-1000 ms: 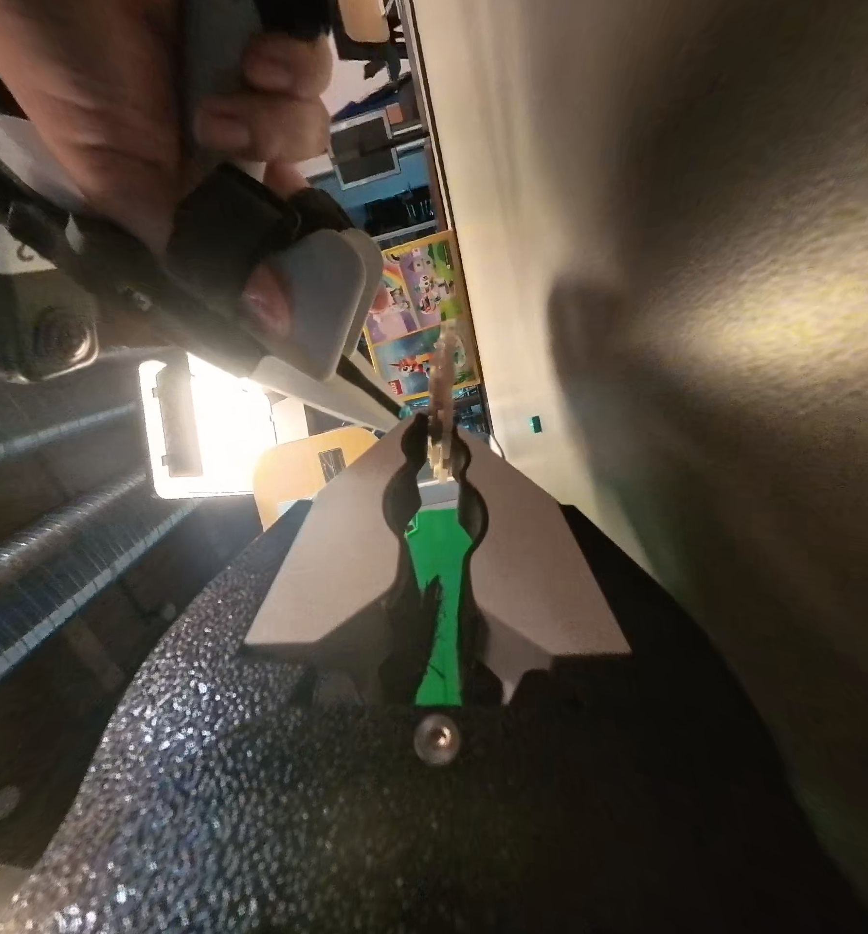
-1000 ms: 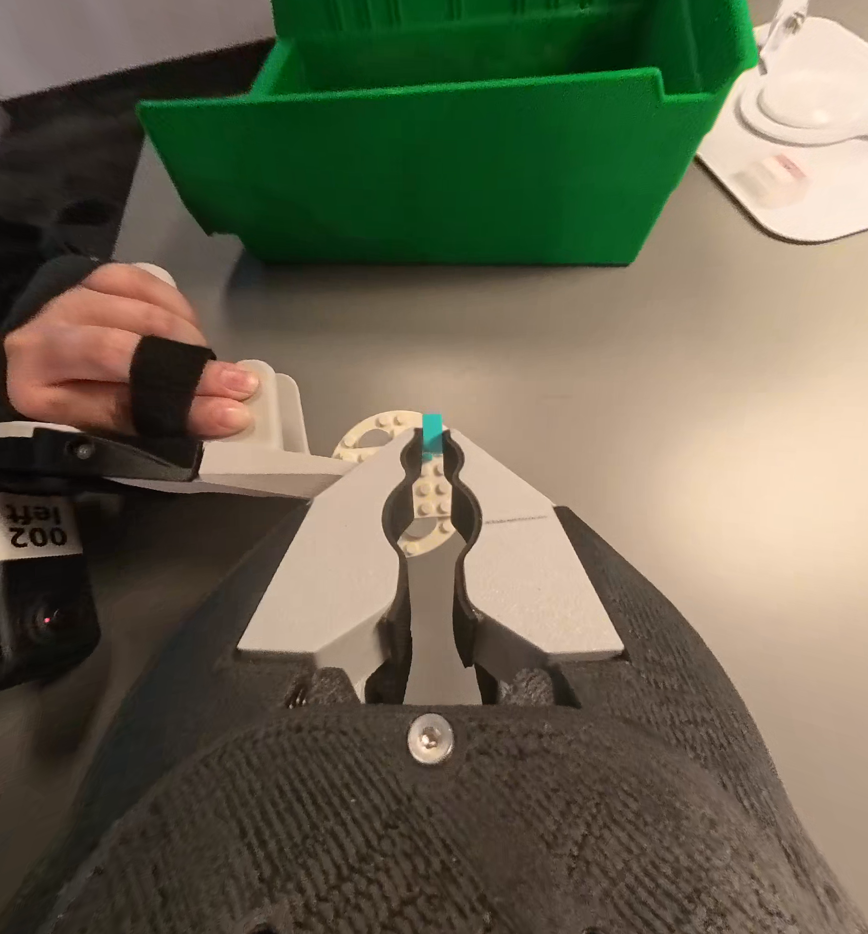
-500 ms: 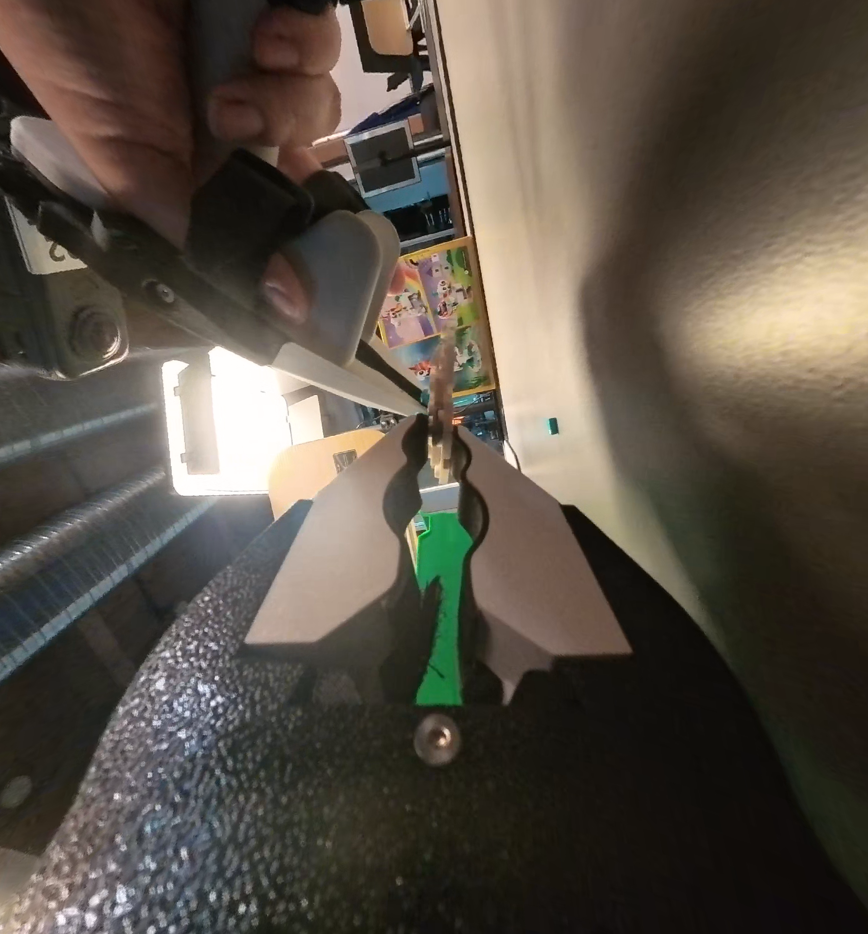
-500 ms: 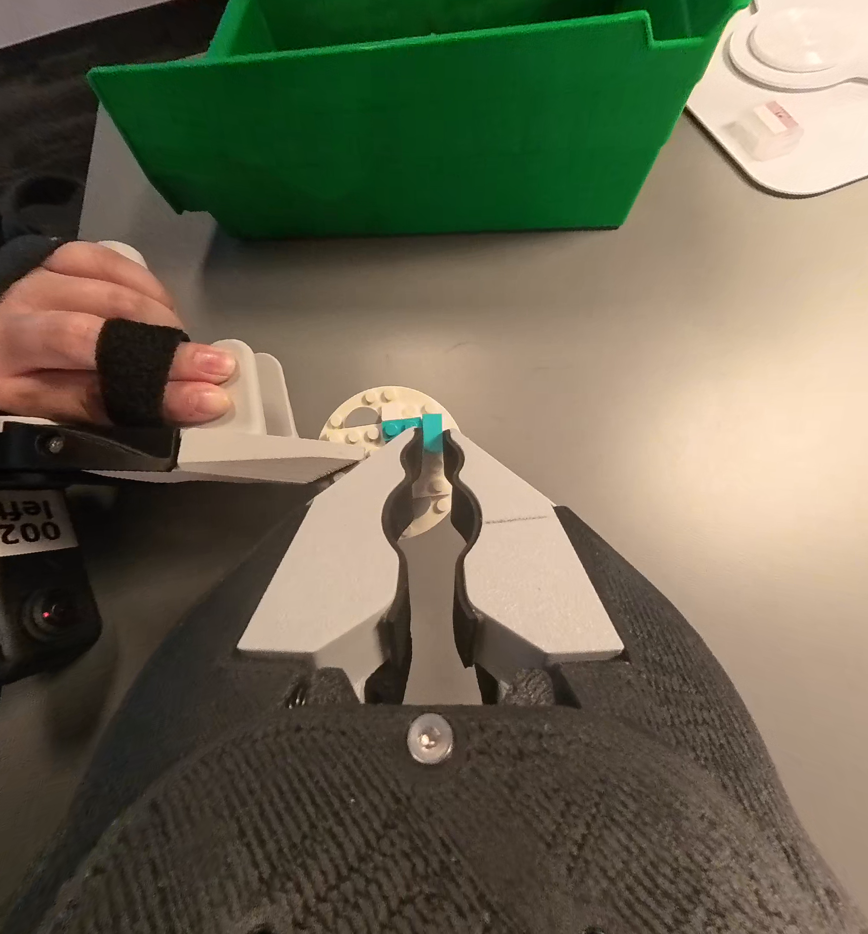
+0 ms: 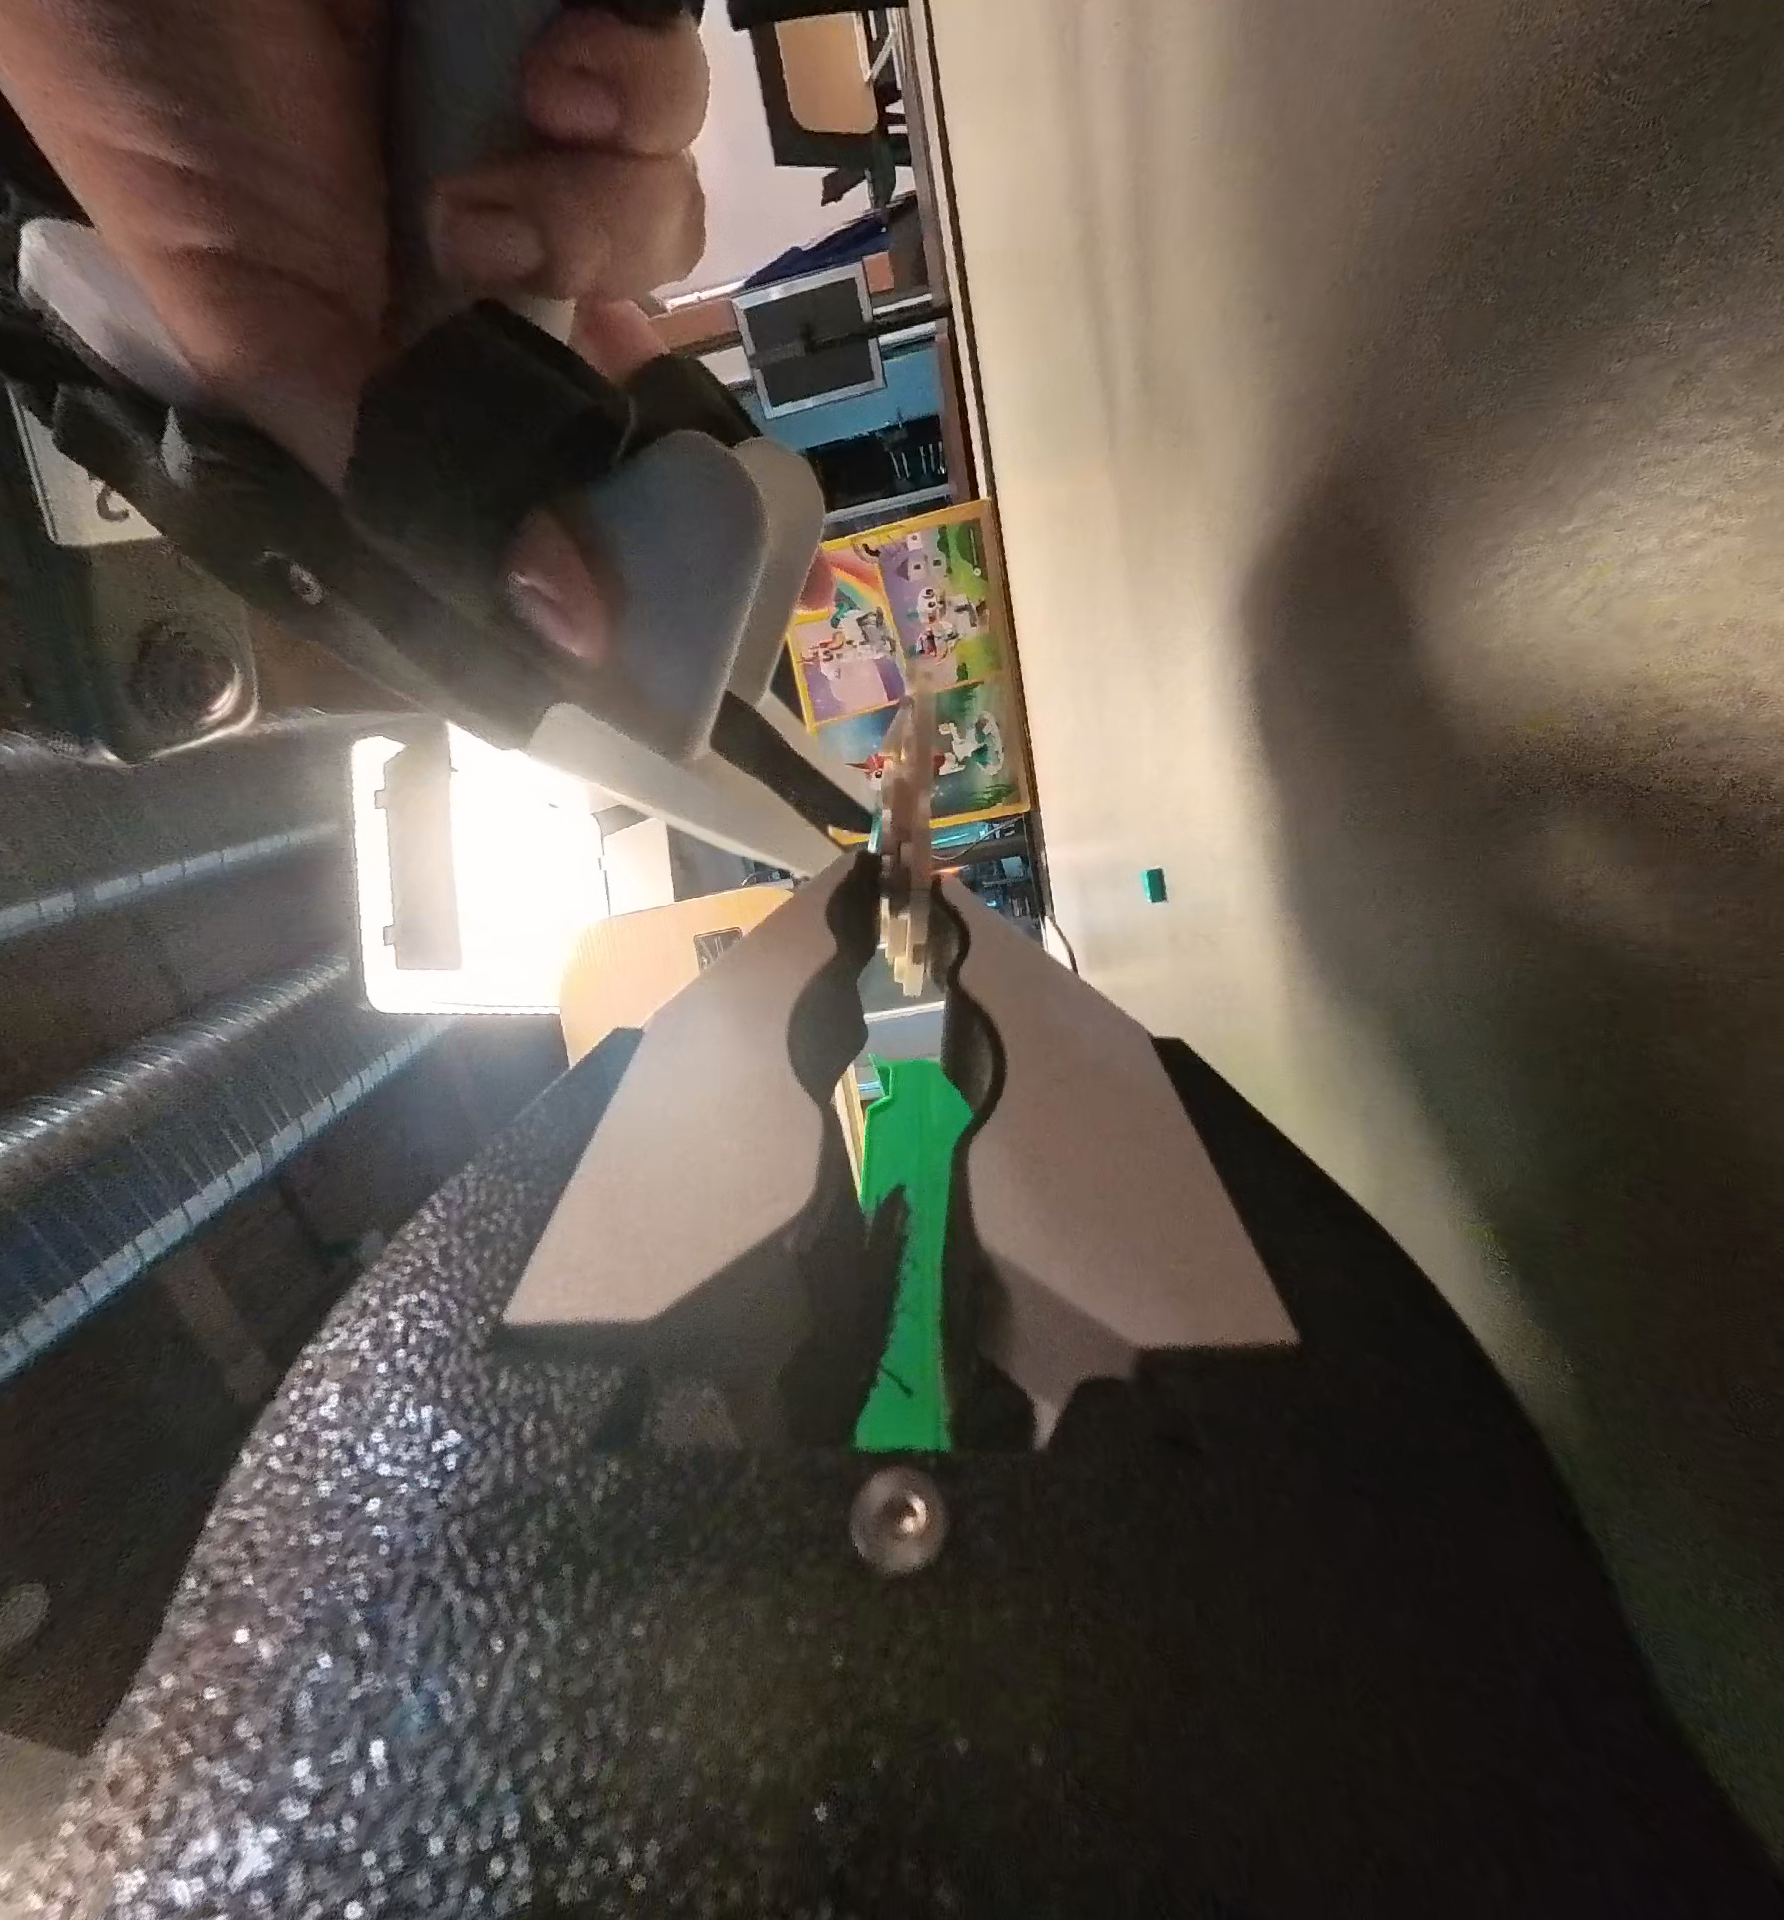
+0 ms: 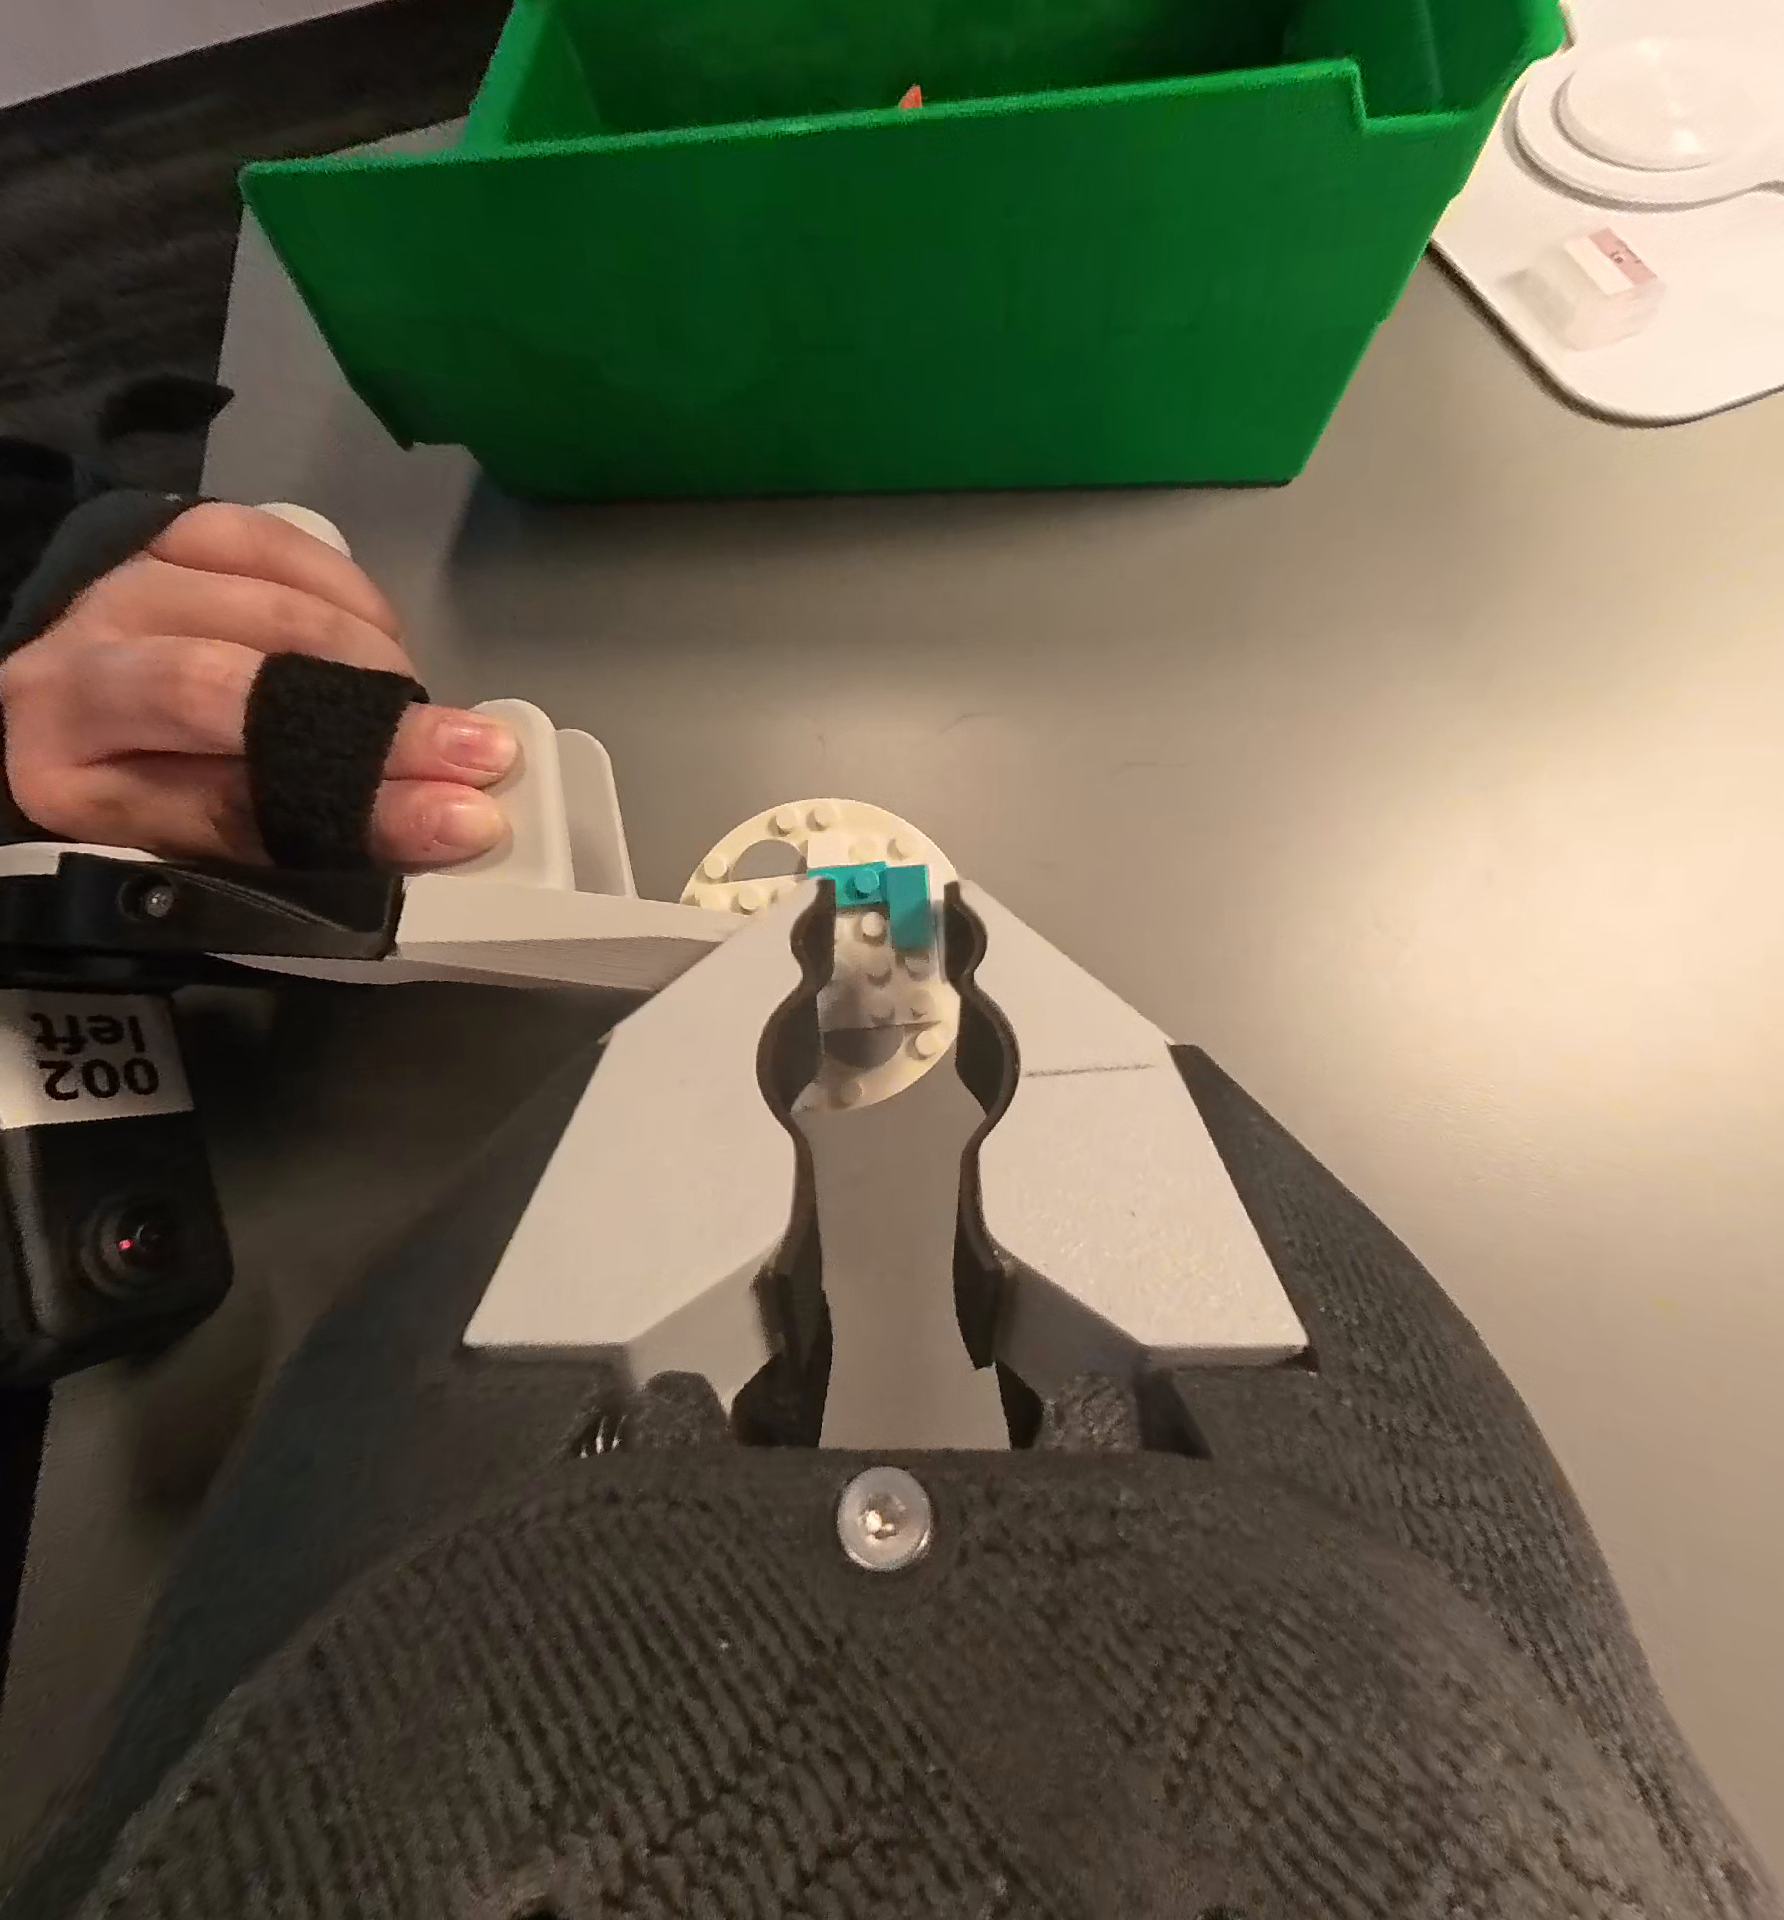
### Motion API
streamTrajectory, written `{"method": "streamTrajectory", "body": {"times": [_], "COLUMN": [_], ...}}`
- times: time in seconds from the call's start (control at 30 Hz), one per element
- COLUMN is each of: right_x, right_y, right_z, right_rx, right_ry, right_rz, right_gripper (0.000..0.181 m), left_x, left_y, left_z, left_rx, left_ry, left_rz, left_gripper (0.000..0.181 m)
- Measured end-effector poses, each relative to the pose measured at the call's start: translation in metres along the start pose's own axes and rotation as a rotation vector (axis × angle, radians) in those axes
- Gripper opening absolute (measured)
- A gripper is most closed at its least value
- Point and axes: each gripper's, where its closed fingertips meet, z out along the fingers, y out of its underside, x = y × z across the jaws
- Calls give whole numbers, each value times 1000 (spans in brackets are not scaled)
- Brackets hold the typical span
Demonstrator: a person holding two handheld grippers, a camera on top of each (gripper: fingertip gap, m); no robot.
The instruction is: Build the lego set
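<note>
My left gripper (image 5: 903, 883) is shut on a round white studded plate (image 5: 909, 940), seen edge-on, and holds it above the grey table. In the right wrist view the plate (image 6: 815, 836) lies flat, and the left gripper's fingers (image 6: 555, 940) grip it from the left. A small teal plate (image 6: 855, 890) and a teal slope piece (image 6: 909, 912) sit on top of it. My right gripper (image 6: 883, 902) is open; its fingertips stand on either side of the teal pieces without pressing them. Its fingers (image 5: 753, 805) also show in the left wrist view.
A green bin (image 6: 867, 270) stands just behind the work spot. A white tray (image 6: 1698, 312) with a clear block lies at the far right. In the left wrist view a loose teal brick (image 5: 1153, 884) lies on the table, with a colourful set box (image 5: 909, 623) beyond. Less than 4 cm separates the two grippers' tips.
My right gripper was shut on the teal slope piece over the plate; its jaws have opened and the piece stays on the plate. My left gripper keeps its hold on the plate.
</note>
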Motion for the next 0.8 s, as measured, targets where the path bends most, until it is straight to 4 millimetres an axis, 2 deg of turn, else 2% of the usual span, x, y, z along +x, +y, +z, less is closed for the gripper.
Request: {"method": "streamTrajectory", "body": {"times": [0.07, 0.17, 0.27, 0.33, 0.4, 0.47, 0.6, 0.7, 0.8], "right_x": [0, -2, -4, -6, -4, -7, -17, -20, -23], "right_y": [-2, -9, -19, -6, 20, 31, 30, 29, 24], "right_z": [-2, -11, -32, -42, -44, -43, -38, -34, -30], "right_rx": [11, 54, 155, 135, 15, -11, 75, 93, 124], "right_ry": [1, -9, 4, 43, 116, 206, 391, 526, 612], "right_rz": [1, -33, -168, -304, -427, -598, -918, -1169, -1306], "right_gripper": [21, 34, 58, 64, 71, 82, 81, 70, 61], "left_x": [-1, -4, -8, -10, -14, -17, -21, -24, -25], "left_y": [0, 0, 1, 0, -3, -5, -13, -16, -19], "left_z": [0, -1, -2, -3, -6, -8, -13, -15, -17], "left_rx": [3, 13, 31, 55, 93, 119, 166, 194, 214], "left_ry": [-3, -10, -15, -18, -28, -38, -62, -75, -78], "left_rz": [-6, -25, -70, -104, -146, -162, -170, -182, -189], "left_gripper": [6, 6, 6, 6, 6, 6, 6, 7, 7]}}
